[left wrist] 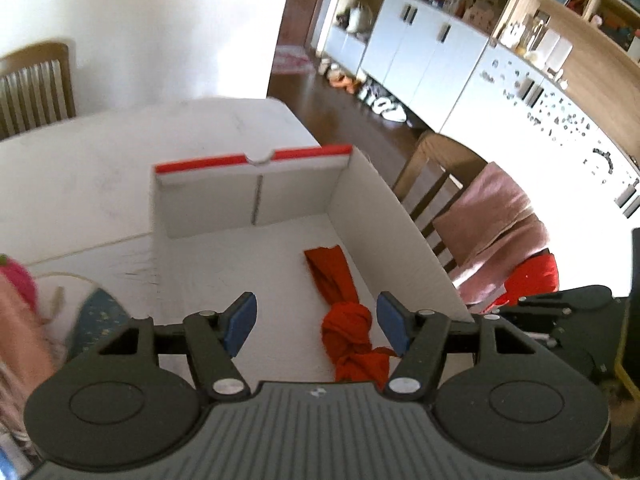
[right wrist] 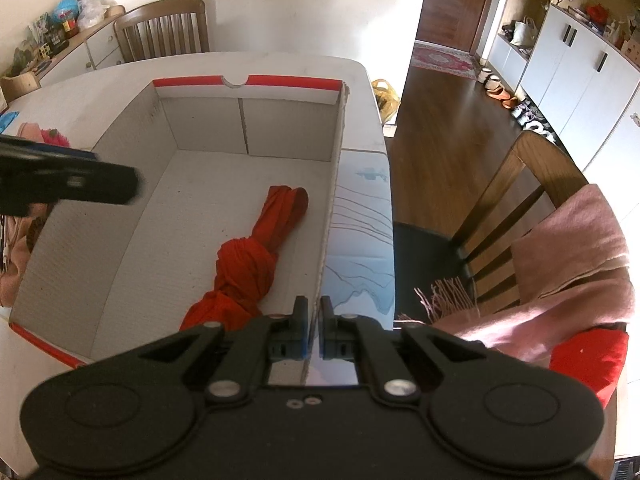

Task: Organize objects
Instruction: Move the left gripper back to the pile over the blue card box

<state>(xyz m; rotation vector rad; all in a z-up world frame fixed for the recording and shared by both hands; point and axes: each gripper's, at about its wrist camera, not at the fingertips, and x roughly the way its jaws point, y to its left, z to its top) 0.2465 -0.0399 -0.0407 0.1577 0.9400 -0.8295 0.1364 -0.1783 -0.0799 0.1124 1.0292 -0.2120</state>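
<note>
A white cardboard box (left wrist: 224, 204) with a red rim stands on the white table (right wrist: 280, 66). Inside it, along the right wall, lies a knotted red cloth (left wrist: 348, 320) (right wrist: 248, 264). My left gripper (left wrist: 317, 314) hangs open above the box floor, with the cloth lying free below and between its blue pads. In the right wrist view one black finger (right wrist: 100, 186) of the left gripper juts in over the box's left wall. The right gripper (right wrist: 315, 312) is shut on the box's right wall, near its front corner.
Pink and patterned clothes (left wrist: 24, 312) lie piled left of the box. A wooden chair (right wrist: 532, 184) draped with a pink scarf (right wrist: 568, 256) stands right of the table, with a red cushion (right wrist: 588, 360) on it. Another chair (right wrist: 164, 28) stands at the far side.
</note>
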